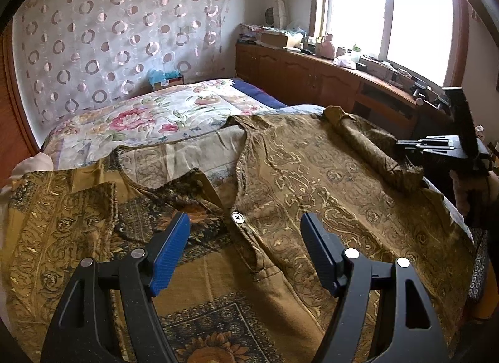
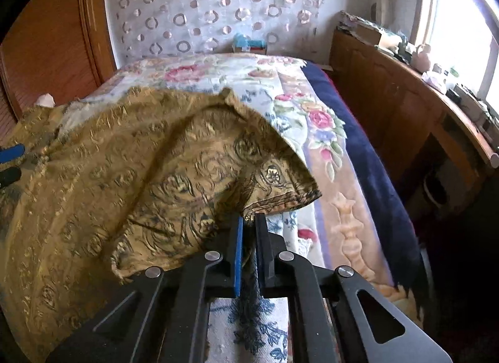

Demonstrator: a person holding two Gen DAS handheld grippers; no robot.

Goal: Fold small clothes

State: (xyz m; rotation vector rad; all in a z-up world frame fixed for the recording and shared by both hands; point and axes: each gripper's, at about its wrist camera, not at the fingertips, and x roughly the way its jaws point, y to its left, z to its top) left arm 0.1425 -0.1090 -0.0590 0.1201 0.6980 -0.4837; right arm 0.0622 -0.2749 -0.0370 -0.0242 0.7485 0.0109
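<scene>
A gold paisley shirt (image 1: pixel 312 175) lies spread on the bed, front up, with a white button (image 1: pixel 237 217) on its placket. My left gripper (image 1: pixel 245 218) hovers just above the placket, its blue pads wide apart on either side of the button and nothing gripped between them. In the right wrist view my right gripper (image 2: pixel 249 218) is shut on the cuff edge of the shirt's sleeve (image 2: pixel 218 160), which is lifted and bunched off the bedspread. The left wrist view shows that sleeve (image 1: pixel 371 147) running up to the right gripper (image 1: pixel 405 144) at the far right.
A floral bedspread (image 2: pixel 312 107) covers the bed, with a dark blue blanket (image 2: pixel 374 169) along its right side. A wooden cabinet (image 1: pixel 312 76) cluttered with small items runs under the window. A patterned curtain (image 1: pixel 124 26) hangs behind the bed's head.
</scene>
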